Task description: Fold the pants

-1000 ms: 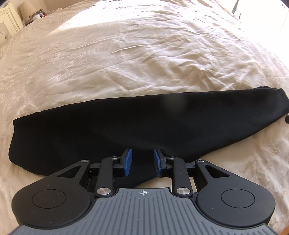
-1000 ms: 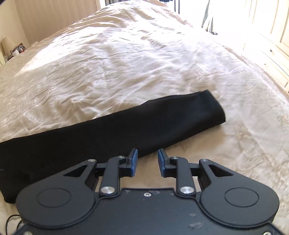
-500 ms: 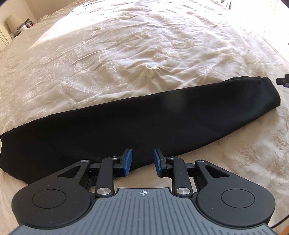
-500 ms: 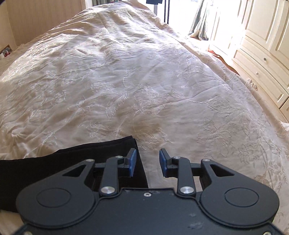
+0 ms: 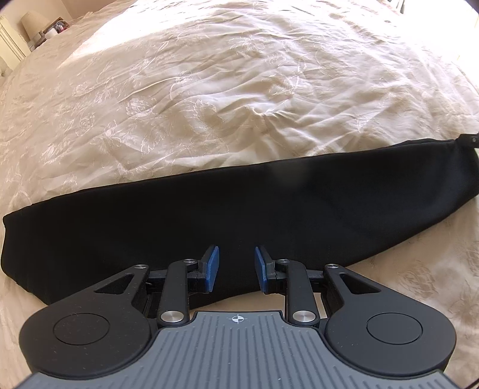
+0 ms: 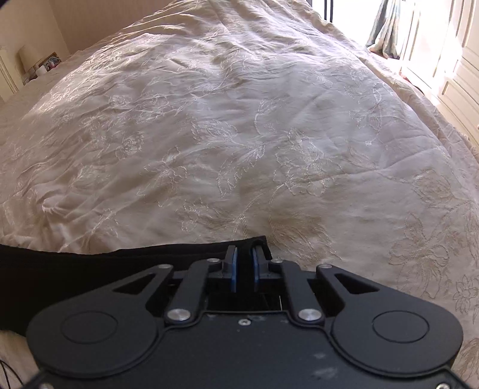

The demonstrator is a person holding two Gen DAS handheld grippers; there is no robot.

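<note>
The black pants (image 5: 239,209) lie folded lengthwise in a long strip across the cream bedspread (image 5: 224,89). My left gripper (image 5: 236,266) is open and empty, hovering over the near edge of the strip at its middle. In the right wrist view the pants (image 6: 89,269) end at the leg cuff, and my right gripper (image 6: 244,263) has closed to a narrow gap on that cuff's corner. The tip of the right gripper shows at the strip's far right end (image 5: 470,139) in the left wrist view.
The embroidered bedspread (image 6: 239,134) is wrinkled and stretches far beyond the pants. A lamp and small items (image 5: 45,27) stand at the bed's far left. White cupboards (image 6: 455,74) and a curtain (image 6: 386,33) stand to the right of the bed.
My right gripper moved right to the cuff end of the pants, dropped onto it and closed on the cuff. My left gripper stayed open and drifted slightly over the pants' middle.
</note>
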